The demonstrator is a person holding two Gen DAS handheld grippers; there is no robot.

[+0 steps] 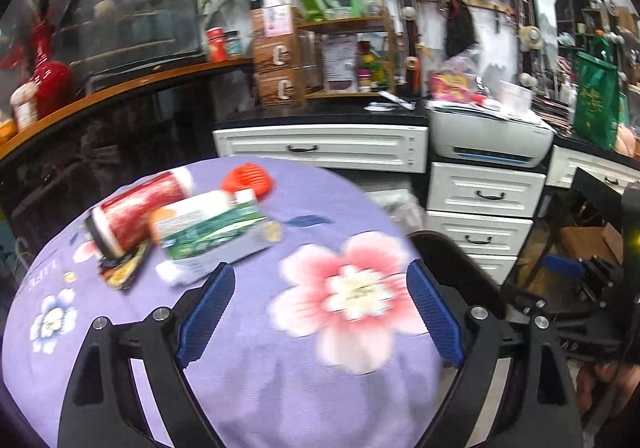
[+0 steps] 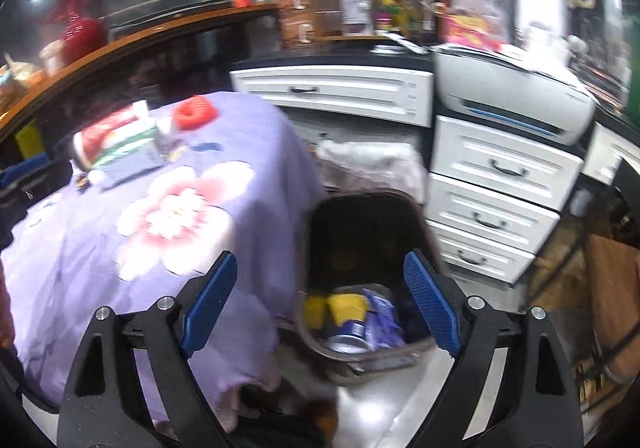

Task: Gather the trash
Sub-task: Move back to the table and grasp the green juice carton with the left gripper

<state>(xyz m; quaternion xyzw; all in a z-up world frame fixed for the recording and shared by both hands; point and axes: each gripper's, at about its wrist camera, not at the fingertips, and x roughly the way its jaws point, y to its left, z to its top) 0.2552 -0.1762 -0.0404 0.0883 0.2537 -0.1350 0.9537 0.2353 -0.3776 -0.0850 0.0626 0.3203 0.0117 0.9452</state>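
Observation:
A round table with a purple flowered cloth [image 1: 248,368] holds trash at its far left: a red and white cup [image 1: 132,214] on its side, a green and white box [image 1: 208,228], a red-orange ribbed object [image 1: 250,178] and small wrappers [image 1: 122,272]. My left gripper [image 1: 320,302] is open and empty above the cloth, right of the pile. My right gripper [image 2: 320,294] is open and empty above a dark bin [image 2: 360,248] beside the table [image 2: 120,248]. The bin holds a can [image 2: 350,336], yellow items [image 2: 340,306] and a purple wrapper [image 2: 382,318].
White drawer units [image 2: 492,200] and a printer [image 2: 516,96] stand behind the bin. A plastic-lined bin [image 2: 372,164] sits by the table. A curved wooden counter [image 1: 120,88] with a red vase [image 1: 48,68] runs along the left. The right gripper shows at the left view's edge [image 1: 592,276].

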